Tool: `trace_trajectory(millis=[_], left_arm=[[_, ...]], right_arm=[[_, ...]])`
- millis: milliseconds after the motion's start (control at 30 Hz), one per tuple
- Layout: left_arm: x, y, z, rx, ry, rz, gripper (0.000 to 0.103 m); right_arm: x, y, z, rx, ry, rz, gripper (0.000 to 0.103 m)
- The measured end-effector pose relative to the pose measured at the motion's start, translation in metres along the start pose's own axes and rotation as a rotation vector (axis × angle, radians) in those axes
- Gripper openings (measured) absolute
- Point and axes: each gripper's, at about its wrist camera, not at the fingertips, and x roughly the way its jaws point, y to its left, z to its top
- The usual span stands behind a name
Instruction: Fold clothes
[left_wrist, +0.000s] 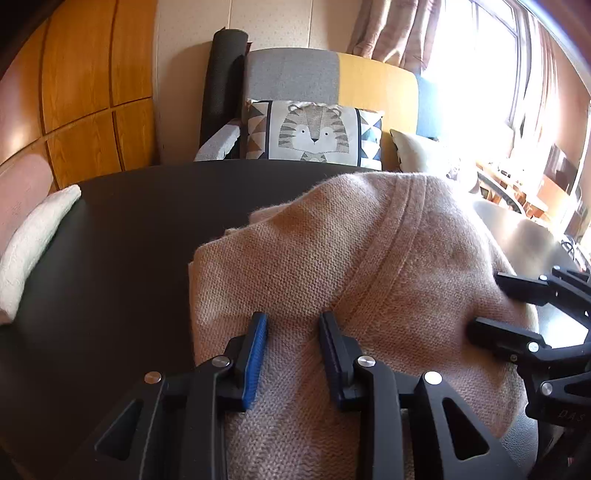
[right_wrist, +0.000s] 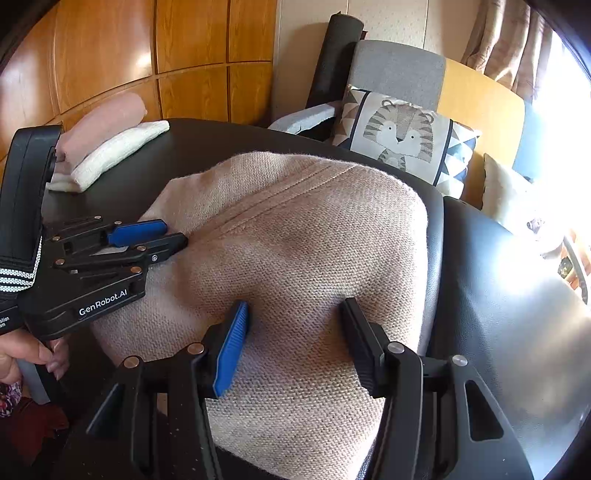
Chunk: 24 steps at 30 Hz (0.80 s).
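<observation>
A beige knit sweater lies folded in thick layers on the dark table. My left gripper holds its near edge towards the left side, and the knit fills the narrow gap between the fingers. My right gripper holds the same near edge further right, again with bunched knit between the pads. Each gripper shows in the other's view, the right gripper at the sweater's right side and the left gripper at its left. A person's hand holds the left tool.
A stack of folded clothes, white on pink, sits at the table's far left corner. Behind the table are a sofa with a tiger cushion, a wooden panel wall and a bright window.
</observation>
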Motion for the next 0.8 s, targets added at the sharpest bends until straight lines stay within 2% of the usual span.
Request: trace_trajectory(millis=[133,267,400,467,567,667,800], left_arm=[[0.001,-0.004,-0.004,0.001,-0.017,0.005,0.031],[-0.006,0.004,0.004,-0.068,0.008,-0.031,0.031],[-0.013,0.011,0.006,-0.091,-0.006,0.02,0.031],[-0.008,0.015,0.004,-0.084,0.031,0.035,0.031],[-0.004,0.031,0.0,-0.136,0.075,-0.009,0.031],[0.0,0.046,0.004,-0.192,0.107,-0.045,0.035],[0.011,0.058,0.014,-0.233,0.176,-0.103,0.038]], right_arm=[[0.0,0.002,0.0,-0.007,0.004,-0.012,0.06],[-0.012,0.003,0.003,-0.002,0.008,-0.036,0.06],[-0.026,-0.016,-0.003,0.105,-0.014,0.018,0.06],[-0.032,-0.025,-0.006,0.158,-0.024,0.045,0.06],[-0.037,-0.054,-0.008,0.261,-0.056,0.079,0.061],[-0.027,-0.077,-0.002,0.322,-0.002,0.116,0.069],[-0.004,-0.096,0.004,0.359,0.098,0.194,0.069]])
